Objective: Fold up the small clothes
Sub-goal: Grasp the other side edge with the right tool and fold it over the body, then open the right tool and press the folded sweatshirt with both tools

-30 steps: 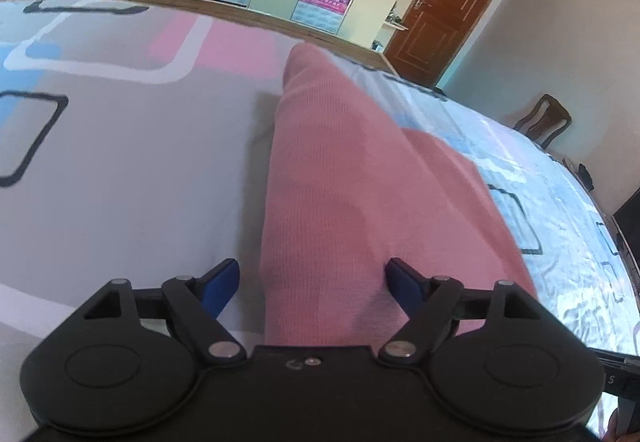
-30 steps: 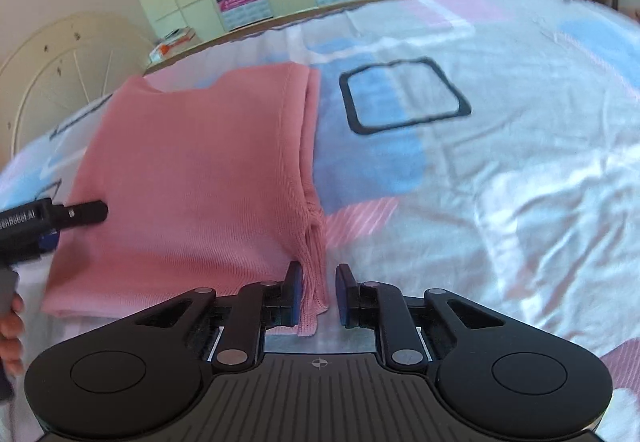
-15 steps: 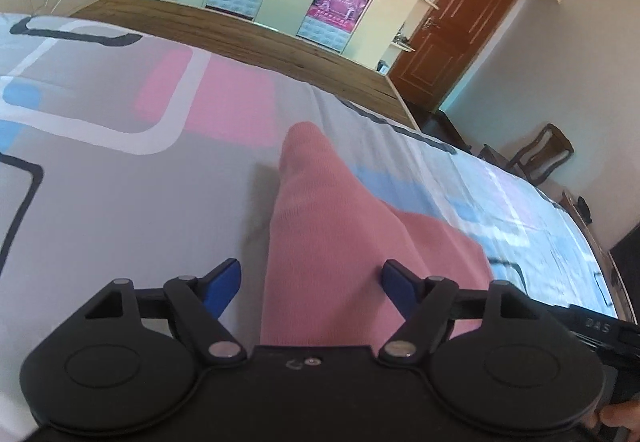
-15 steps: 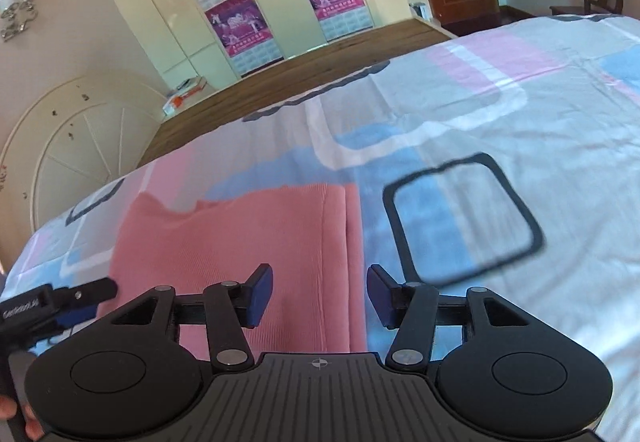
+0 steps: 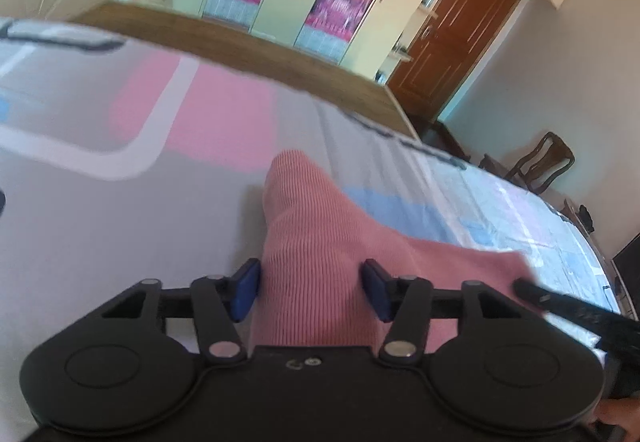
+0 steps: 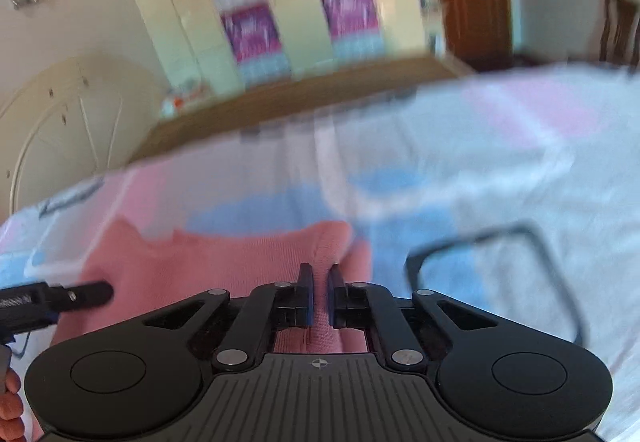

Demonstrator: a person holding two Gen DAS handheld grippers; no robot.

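Left wrist view: the pink knit garment (image 5: 320, 242) lies on the bedsheet (image 5: 120, 222), a raised ridge of it between the left gripper (image 5: 310, 288)'s half-spread jaws, which have just been closing. Close fully before lifting.

Right wrist view: the right gripper (image 6: 319, 292) pinches the garment's edge; lift both evenly.

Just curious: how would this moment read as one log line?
left gripper: closing around pink knit garment | right gripper: shut on garment edge | surface: patterned bedsheet
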